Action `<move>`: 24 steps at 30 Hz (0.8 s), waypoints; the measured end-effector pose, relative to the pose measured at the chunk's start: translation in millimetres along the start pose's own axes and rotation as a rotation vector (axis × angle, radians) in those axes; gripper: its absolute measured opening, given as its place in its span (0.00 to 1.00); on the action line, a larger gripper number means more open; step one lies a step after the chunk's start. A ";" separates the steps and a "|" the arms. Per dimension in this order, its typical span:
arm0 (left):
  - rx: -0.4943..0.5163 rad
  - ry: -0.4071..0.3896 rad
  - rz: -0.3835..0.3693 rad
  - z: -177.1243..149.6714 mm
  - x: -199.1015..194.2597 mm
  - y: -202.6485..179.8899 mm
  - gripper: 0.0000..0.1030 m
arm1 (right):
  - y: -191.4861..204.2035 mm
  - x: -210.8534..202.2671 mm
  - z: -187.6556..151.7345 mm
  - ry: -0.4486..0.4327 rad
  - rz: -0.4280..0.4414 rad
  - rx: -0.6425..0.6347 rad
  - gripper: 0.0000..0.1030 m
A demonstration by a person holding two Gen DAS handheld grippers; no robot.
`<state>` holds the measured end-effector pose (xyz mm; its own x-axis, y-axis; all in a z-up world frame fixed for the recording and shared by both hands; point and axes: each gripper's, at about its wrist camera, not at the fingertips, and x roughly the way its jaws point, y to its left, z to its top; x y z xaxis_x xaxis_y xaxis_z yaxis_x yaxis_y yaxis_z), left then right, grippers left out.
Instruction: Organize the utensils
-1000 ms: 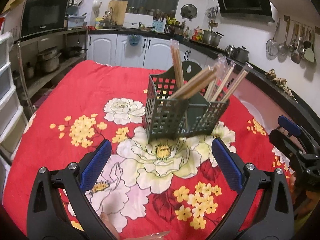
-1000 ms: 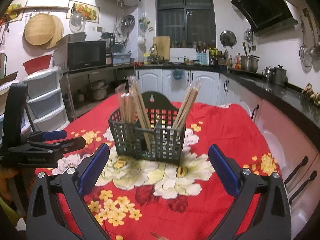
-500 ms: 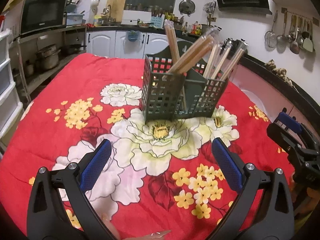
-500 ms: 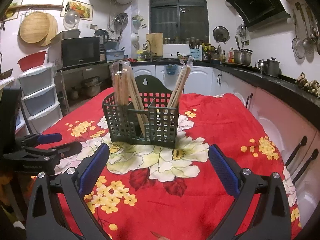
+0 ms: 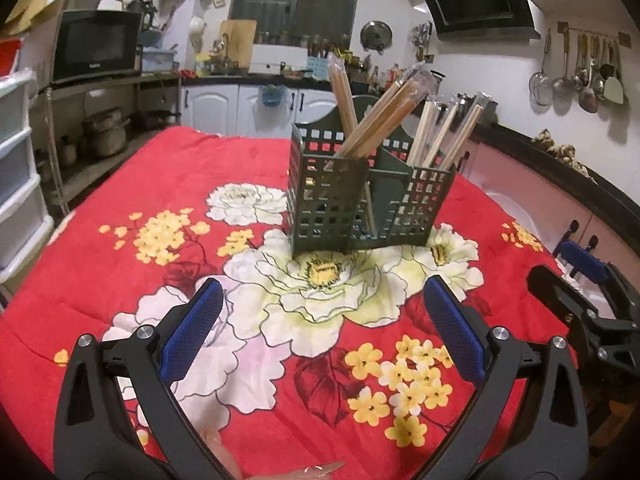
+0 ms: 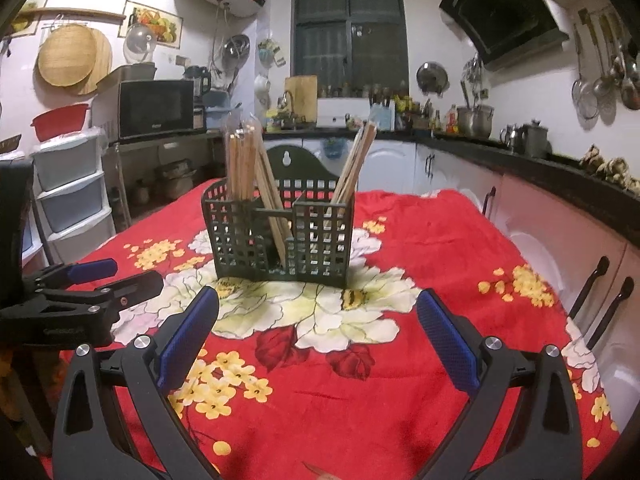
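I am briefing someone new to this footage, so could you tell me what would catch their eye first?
Most striking is the red floral tablecloth covering the whole table. At its middle stands a dark green slotted utensil holder, with wrapped chopstick bundles leaning out of its compartments. Nearest the cameras, the left gripper and right gripper are both open and empty, short of the holder.

We count one green caddy ahead of our two claws, with three bundles of wrapped chopsticks (single sticks too crowded to count), and one red flowered cloth beneath.
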<state>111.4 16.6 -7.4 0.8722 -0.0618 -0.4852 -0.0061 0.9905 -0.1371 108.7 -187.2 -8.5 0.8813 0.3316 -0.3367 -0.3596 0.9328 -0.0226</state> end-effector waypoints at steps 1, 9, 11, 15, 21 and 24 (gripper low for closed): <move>0.001 -0.007 -0.001 -0.4 -0.9 0.0 0.90 | 0.9 -3.3 -0.4 -0.025 -0.006 -0.004 0.94; 0.036 -0.071 0.027 -2.2 -8.6 -8.6 0.90 | 8.5 -25.7 -1.7 -0.171 -0.033 -0.026 0.94; 0.042 -0.082 0.021 -3.9 -11.3 -10.2 0.90 | 8.8 -31.1 -2.4 -0.201 -0.039 -0.026 0.94; 0.051 -0.115 0.008 -5.1 -17.2 -11.9 0.90 | 7.2 -38.2 -3.2 -0.240 -0.044 -0.013 0.94; 0.052 -0.151 -0.001 -6.7 -22.9 -12.2 0.90 | 5.4 -42.8 -5.0 -0.262 -0.050 -0.002 0.94; 0.054 -0.160 0.000 -7.4 -23.8 -12.0 0.90 | 5.2 -42.9 -5.2 -0.260 -0.051 -0.001 0.94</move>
<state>87.1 5.3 -0.6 0.9391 -0.0460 -0.3405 0.0166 0.9959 -0.0888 67.5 -197.2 0.9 0.9473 0.3099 -0.0815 -0.3134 0.9490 -0.0346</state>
